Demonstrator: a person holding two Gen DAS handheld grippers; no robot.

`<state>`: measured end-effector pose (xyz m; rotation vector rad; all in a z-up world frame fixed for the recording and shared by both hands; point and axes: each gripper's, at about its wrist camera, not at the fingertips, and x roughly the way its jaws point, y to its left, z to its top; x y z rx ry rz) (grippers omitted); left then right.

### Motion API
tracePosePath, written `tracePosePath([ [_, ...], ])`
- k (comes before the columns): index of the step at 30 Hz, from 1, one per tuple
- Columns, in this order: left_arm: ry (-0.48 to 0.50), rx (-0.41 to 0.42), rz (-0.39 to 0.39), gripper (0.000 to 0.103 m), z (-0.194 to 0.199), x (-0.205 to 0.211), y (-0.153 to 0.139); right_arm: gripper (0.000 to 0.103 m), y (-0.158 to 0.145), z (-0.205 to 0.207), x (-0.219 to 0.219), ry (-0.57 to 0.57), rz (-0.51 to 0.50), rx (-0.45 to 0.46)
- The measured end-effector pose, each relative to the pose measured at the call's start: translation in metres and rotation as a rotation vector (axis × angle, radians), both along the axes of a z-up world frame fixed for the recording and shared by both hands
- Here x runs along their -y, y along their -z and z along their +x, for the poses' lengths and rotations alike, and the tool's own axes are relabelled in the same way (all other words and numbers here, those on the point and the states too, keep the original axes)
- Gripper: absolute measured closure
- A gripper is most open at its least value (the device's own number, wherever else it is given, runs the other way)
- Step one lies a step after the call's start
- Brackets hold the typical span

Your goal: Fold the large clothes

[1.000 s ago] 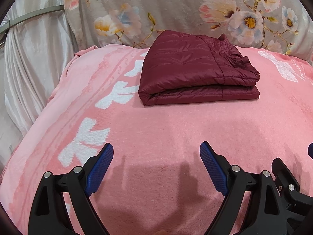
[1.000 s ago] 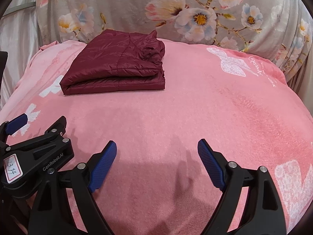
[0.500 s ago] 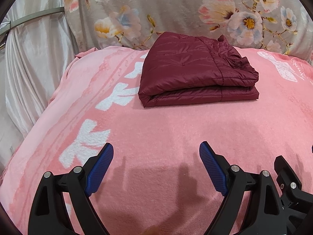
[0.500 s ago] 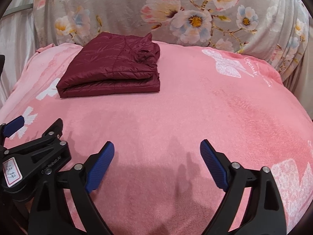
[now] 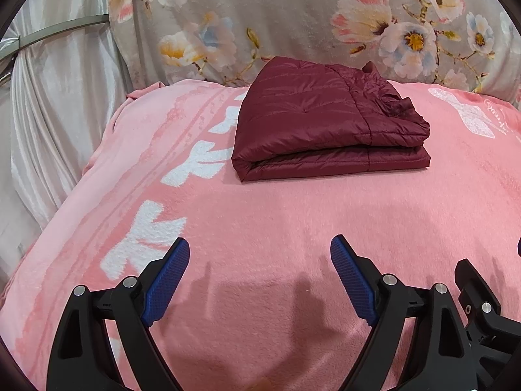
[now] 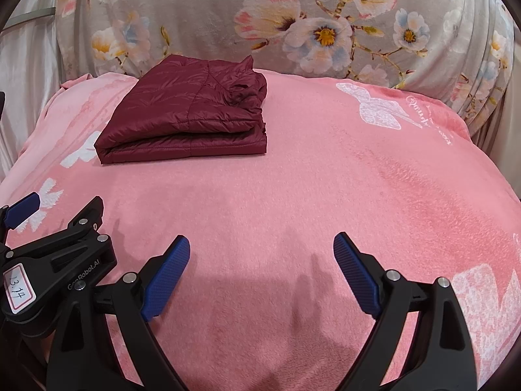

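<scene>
A dark red quilted jacket lies folded into a neat rectangle at the far side of the pink blanket; it also shows in the right wrist view, far left. My left gripper is open and empty, held over the near part of the blanket, well short of the jacket. My right gripper is open and empty too, to the right of the left one. The left gripper's body shows at the lower left of the right wrist view.
A grey floral cloth rises behind the blanket like a backrest. Pale satin curtains hang at the left. The blanket drops away at its left edge and right edge.
Both grippers have drawn back slightly from the folded jacket, which sits a little higher in the views. The jaws stay open and the jacket has not moved.
</scene>
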<state>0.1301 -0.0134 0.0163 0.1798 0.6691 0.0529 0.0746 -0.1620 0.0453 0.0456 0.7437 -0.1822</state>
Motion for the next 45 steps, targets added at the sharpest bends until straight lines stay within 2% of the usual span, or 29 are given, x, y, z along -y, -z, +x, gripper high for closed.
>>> tracePosePath([
  [36,-0.003,0.004,-0.002,0.019,-0.0012,0.0003,-0.0002,0.016,0.0001,-0.0006,-0.0007,0.003,0.0,0.002],
  [41,0.007,0.005,0.001,0.024,-0.0013,0.0033,-0.0011,0.016,0.0002,-0.0009,-0.0009,0.004,0.0,0.002],
  [45,0.011,0.003,-0.004,0.025,-0.0009,0.0045,-0.0018,0.016,0.0003,-0.0009,-0.0009,0.004,0.0,0.002],
])
